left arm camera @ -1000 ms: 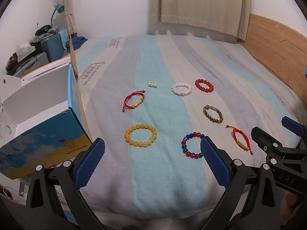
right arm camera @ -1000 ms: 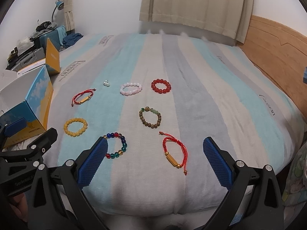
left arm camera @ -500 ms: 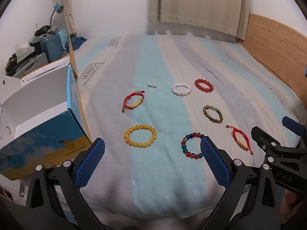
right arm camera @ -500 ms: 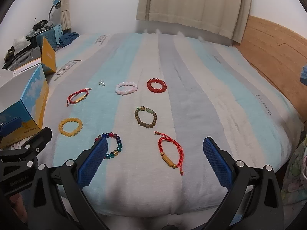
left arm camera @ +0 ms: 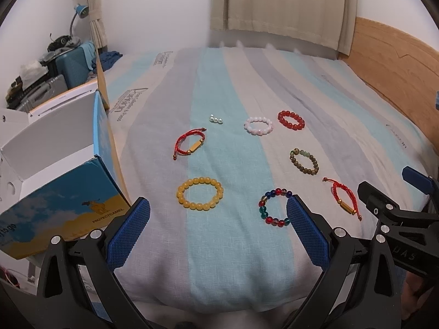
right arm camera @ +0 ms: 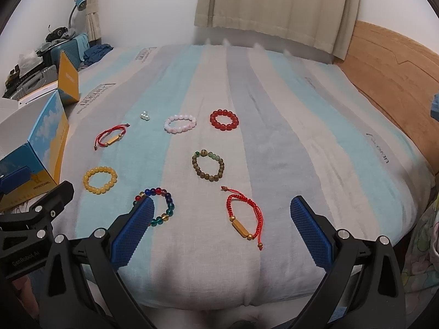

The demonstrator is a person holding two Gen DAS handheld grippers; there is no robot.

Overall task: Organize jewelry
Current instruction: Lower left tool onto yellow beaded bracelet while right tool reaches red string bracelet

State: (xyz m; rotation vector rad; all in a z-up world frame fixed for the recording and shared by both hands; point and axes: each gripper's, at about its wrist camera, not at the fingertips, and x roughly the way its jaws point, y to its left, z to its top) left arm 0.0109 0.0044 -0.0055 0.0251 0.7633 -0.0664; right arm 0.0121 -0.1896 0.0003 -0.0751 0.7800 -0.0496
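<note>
Right gripper (right arm camera: 221, 226) wide, red cord bracelet (right arm camera: 245, 216) between fingers; left gripper (left arm camera: 218, 229) wide, yellow bracelet (left arm camera: 199, 193) just ahead

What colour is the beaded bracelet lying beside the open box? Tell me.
Yellow: the beaded bracelet is a ring of amber-yellow beads, clearest in the left wrist view.

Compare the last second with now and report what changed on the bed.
Only the right gripper moved: its view eased forward over the bed's edge, bringing the near red cord bracelet lower in frame between its open jaws. Nothing was grasped or released. The left gripper stayed open and nearly still, and the yellow bead bracelet, the other jewelry and the open box have not shifted.
</note>
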